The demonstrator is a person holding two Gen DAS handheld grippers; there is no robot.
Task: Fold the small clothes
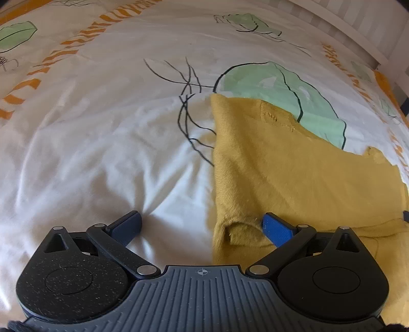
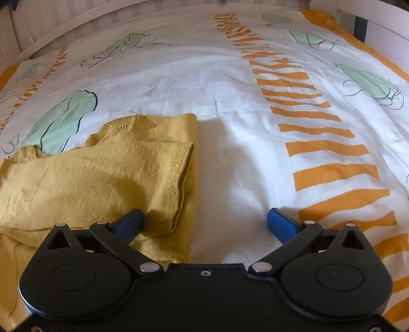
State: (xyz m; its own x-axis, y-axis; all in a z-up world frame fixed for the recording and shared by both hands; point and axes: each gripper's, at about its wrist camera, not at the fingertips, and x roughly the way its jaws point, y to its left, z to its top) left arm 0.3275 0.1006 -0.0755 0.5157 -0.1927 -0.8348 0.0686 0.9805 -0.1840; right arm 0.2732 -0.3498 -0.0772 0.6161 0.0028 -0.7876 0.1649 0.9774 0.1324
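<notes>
A small mustard-yellow knitted garment (image 1: 294,173) lies flat on the bedspread (image 1: 102,143), with a sleeve folded over its body. My left gripper (image 1: 202,224) is open and empty at the garment's left edge; its right finger (image 1: 277,228) rests over the yellow fabric and its left finger (image 1: 127,224) over the white cover. In the right wrist view the garment (image 2: 97,173) fills the left side. My right gripper (image 2: 205,222) is open and empty at the garment's right edge; its left finger (image 2: 130,222) lies on the folded sleeve edge, its right finger (image 2: 282,224) over the cover.
The bedspread is white with green leaf shapes (image 1: 281,89) and orange stripe bands (image 2: 319,132). A white slatted headboard or bed frame (image 2: 76,18) runs along the far edge.
</notes>
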